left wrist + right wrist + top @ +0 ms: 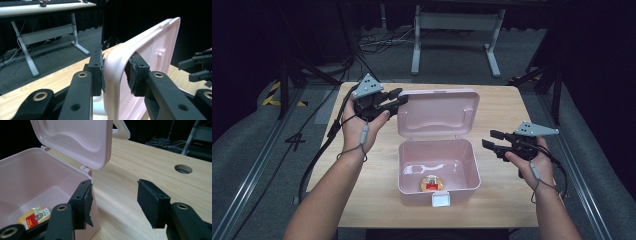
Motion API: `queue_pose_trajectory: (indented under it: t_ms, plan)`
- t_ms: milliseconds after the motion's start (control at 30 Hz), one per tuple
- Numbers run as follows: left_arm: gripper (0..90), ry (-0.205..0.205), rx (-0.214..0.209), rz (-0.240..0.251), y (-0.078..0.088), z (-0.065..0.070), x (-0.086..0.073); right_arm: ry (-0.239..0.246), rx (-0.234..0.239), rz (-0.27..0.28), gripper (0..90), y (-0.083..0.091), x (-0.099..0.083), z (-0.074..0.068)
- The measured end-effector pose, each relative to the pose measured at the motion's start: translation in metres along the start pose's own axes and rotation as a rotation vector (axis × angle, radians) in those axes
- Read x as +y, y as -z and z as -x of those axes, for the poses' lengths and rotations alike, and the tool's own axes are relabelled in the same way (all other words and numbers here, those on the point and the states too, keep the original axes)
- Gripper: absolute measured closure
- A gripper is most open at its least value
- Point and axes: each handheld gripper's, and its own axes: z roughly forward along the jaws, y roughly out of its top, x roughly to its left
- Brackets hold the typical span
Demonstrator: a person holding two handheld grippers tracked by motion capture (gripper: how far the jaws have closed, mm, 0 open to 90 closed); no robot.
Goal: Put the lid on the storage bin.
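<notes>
Step in hand: the lid (437, 112) of the pink storage box (438, 172) is judged to be swung on its hinge by the left hand-held gripper (396, 98).
Left hand-held gripper: its jaws are closed on the lid's left rim, one pad on the outer face and one on the inner face, as is seen in the left gripper view (113, 72).
Right hand-held gripper: it (493, 139) is held with its jaws apart and nothing between them, just to the right of the box.
How to do it well: the rim should be kept deep between the pads, and the lid should be guided along its hinge arc, not pulled sideways; the box can be steadied by the free hand-held gripper if it slides on the counter (497, 107).
Box place: in front of both hand-held grippers, between them, on the counter.
Box look: pale pink plastic, rounded corners, a white latch (441, 200) at the front, lid standing nearly upright.
Content: a small round package with a red label (432, 183) lies on the bottom, near the front wall.
</notes>
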Motion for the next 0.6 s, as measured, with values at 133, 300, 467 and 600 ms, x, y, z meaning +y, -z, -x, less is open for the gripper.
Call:
queue_pose_trajectory:
  t_ms: [133,300,467,600]
  plan:
    - [68.3,-0.024,0.0,0.004,0.006,0.007,-0.002,0.01,0.006,0.006,46.0,0.002,0.003,-0.004]
    - [66.8,-0.026,-0.008,0.017,0.012,0.011,-0.005,0.022,0.025,0.016,46.2,0.004,0.008,-0.011]
    - [65.4,-0.011,-0.025,0.029,0.017,0.014,-0.01,0.04,0.027,0.009,47.3,0.006,0.011,-0.017]
    - [63.9,-0.01,-0.049,0.024,0.022,0.017,-0.012,0.044,0.043,0.007,50.9,0.009,0.014,-0.023]
